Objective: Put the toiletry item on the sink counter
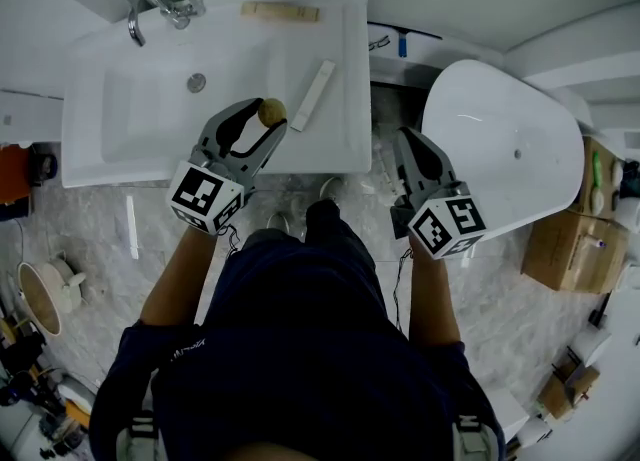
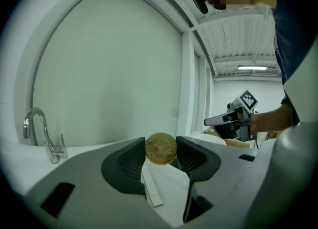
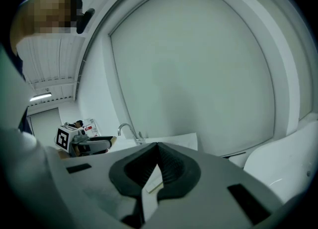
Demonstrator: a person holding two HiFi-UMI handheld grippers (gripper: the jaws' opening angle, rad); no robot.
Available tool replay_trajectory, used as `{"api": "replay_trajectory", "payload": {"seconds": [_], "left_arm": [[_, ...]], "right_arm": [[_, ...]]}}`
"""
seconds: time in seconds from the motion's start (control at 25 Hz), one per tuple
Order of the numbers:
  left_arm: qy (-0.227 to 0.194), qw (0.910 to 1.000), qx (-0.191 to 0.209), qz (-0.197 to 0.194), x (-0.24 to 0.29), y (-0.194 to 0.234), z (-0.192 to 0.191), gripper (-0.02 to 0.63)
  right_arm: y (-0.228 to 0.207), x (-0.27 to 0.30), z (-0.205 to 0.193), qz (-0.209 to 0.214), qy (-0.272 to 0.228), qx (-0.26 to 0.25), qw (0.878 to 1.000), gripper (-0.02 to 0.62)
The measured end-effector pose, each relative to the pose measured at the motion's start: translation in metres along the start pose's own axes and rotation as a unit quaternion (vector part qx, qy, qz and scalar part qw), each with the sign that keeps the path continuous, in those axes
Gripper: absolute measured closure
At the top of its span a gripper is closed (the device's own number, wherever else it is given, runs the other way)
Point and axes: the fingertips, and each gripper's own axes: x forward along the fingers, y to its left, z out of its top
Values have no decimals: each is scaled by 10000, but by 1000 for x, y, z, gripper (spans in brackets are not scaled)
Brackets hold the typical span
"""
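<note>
A round tan toiletry item (image 1: 272, 110) with an embossed face (image 2: 161, 149) sits pinched between the jaws of my left gripper (image 1: 258, 121), held over the right part of the white sink counter (image 1: 340, 144). Just past it on the counter lies a long white stick-shaped package (image 1: 313, 95) (image 2: 150, 189). My right gripper (image 1: 404, 137) is shut and empty, its jaw tips (image 3: 158, 146) meeting, and it hovers to the right of the sink, by the bathtub. Each gripper shows in the other's view: the right gripper (image 2: 233, 121) and the left gripper (image 3: 82, 143).
The basin has a chrome faucet (image 1: 150, 7) (image 2: 42, 133) at its back left and a drain (image 1: 196, 81). A wooden piece (image 1: 280, 11) lies on the back rim. A white bathtub (image 1: 505, 144) stands at the right, with a cardboard box (image 1: 565, 244) beyond it.
</note>
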Motion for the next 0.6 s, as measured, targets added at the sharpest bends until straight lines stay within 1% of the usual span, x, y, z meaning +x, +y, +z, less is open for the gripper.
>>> {"api": "replay_trajectory", "payload": {"seconds": [0.36, 0.6], "left_arm": [[127, 9998, 2, 133, 54, -7, 7, 393], [276, 9992, -10, 301, 84, -6, 6, 393]], "right_arm": [[-51, 15, 10, 241, 127, 62, 9996, 591], [-81, 26, 16, 423, 225, 113, 9988, 591]]}}
